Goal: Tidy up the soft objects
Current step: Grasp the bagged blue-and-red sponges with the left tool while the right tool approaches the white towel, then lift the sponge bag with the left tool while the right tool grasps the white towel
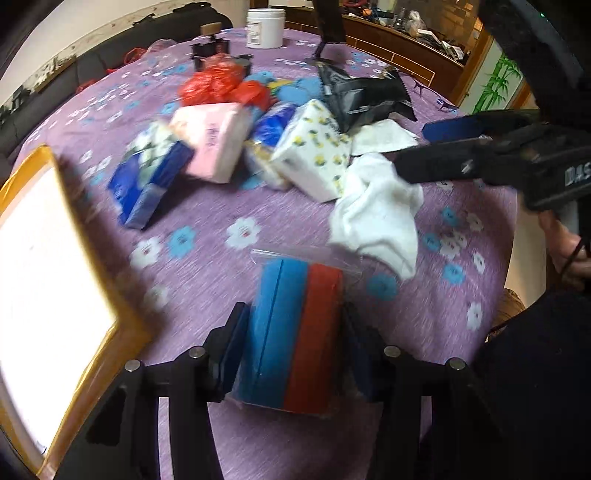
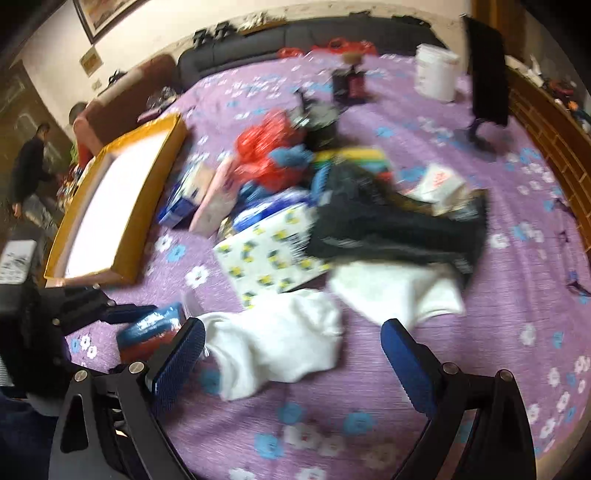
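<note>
My left gripper (image 1: 295, 328) is shut on a clear zip bag of blue and red sponges (image 1: 291, 332), one pad against each side, low over the purple flowered tablecloth (image 1: 207, 280). The right wrist view shows that same sponge bag (image 2: 151, 328) at the lower left, with the left gripper (image 2: 122, 314) on it. My right gripper (image 2: 295, 347) stands open above a crumpled white cloth (image 2: 280, 339), with nothing pressed between its blue pads (image 2: 181, 354). From the left wrist view the right gripper (image 1: 421, 147) hovers over the white cloth (image 1: 376, 218).
A yellow box with a white inside (image 1: 125, 314) stands at the left, its rim (image 2: 147, 195) along the table edge. Mid-table lies a pile: pink tissue pack (image 1: 214, 140), yellow-patterned pack (image 1: 314, 151), blue pack (image 1: 147, 177), red plastic bag (image 1: 218, 83), black bag (image 1: 365, 96). A white jar (image 1: 265, 27) stands behind.
</note>
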The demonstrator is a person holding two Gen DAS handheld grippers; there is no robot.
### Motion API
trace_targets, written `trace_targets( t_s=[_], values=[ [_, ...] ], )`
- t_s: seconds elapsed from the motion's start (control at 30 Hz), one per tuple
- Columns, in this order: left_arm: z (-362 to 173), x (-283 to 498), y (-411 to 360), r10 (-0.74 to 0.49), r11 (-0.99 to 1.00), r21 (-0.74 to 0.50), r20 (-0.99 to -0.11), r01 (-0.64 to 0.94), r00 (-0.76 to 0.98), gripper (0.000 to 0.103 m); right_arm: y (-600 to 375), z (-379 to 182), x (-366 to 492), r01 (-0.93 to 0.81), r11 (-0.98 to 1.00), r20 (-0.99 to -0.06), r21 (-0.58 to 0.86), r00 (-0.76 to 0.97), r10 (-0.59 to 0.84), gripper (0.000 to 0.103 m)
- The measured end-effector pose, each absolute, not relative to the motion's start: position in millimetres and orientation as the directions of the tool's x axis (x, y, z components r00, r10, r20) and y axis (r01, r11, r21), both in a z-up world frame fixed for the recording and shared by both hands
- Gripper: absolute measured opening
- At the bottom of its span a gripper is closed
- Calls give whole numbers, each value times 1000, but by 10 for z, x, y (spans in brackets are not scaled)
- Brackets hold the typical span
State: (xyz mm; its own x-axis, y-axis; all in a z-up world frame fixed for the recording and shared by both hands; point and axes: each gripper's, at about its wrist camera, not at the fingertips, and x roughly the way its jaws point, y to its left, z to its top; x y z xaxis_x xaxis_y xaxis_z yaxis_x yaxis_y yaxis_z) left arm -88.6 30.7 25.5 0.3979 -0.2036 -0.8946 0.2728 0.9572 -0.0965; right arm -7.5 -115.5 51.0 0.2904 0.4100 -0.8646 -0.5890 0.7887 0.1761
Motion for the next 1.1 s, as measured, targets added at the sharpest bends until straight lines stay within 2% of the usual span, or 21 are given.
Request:
trace_targets(
  t_s=[0.13, 0.17, 0.2, 0.23, 0.27, 0.3, 0.37, 0.4, 0.43, 0.5, 0.8, 1.1],
  values=[
    [286, -988, 434, -214, 958, -110, -888, 263, 407, 53, -979, 289, -79, -585, 803, -907, 116, 268, 326, 97],
    [286, -999, 448, -211, 959, -108, -889, 262, 407, 56, -958, 240, -69, -583, 805, -916, 108, 256, 308, 84],
    [287, -1004, 456, -200, 961, -96, -891, 260, 409, 65, -931, 175, -64, -579, 809, -930, 100, 236, 283, 64],
    [293, -1007, 456, -191, 962, -85, -890, 260, 414, 72, -918, 139, -65, -573, 814, -938, 94, 222, 264, 61],
    [299, -1010, 454, -185, 962, -76, -889, 263, 419, 73, -921, 138, -76, -569, 819, -937, 71, 243, 251, 52],
    [301, -1006, 451, -180, 962, -70, -888, 264, 423, 74, -915, 141, -77, -569, 819, -936, 66, 249, 248, 40],
    [277, -985, 454, -183, 961, -73, -891, 266, 416, 74, -960, 163, -78, -563, 823, -933, 77, 250, 259, 27],
    [252, -966, 446, -179, 962, -70, -894, 265, 410, 74, -994, 174, -72, -554, 827, -930, 100, 245, 276, 25],
    [231, -950, 449, -173, 962, -67, -898, 265, 404, 68, -1033, 184, -77, -549, 827, -925, 122, 238, 295, 23],
    [218, -922, 424, -154, 963, -45, -900, 266, 408, 45, -1108, 216, -93, -540, 829, -916, 147, 241, 320, 22],
    [509, -939, 541, -274, 951, -162, -835, 264, 477, 44, -1181, 471, -190, -540, 820, -878, 191, 280, 388, 22],
    [877, -1012, 980, -252, 968, -213, -769, 137, 587, 44, -996, 638, -229, -587, 783, -862, 205, 271, 429, 22]
  ],
)
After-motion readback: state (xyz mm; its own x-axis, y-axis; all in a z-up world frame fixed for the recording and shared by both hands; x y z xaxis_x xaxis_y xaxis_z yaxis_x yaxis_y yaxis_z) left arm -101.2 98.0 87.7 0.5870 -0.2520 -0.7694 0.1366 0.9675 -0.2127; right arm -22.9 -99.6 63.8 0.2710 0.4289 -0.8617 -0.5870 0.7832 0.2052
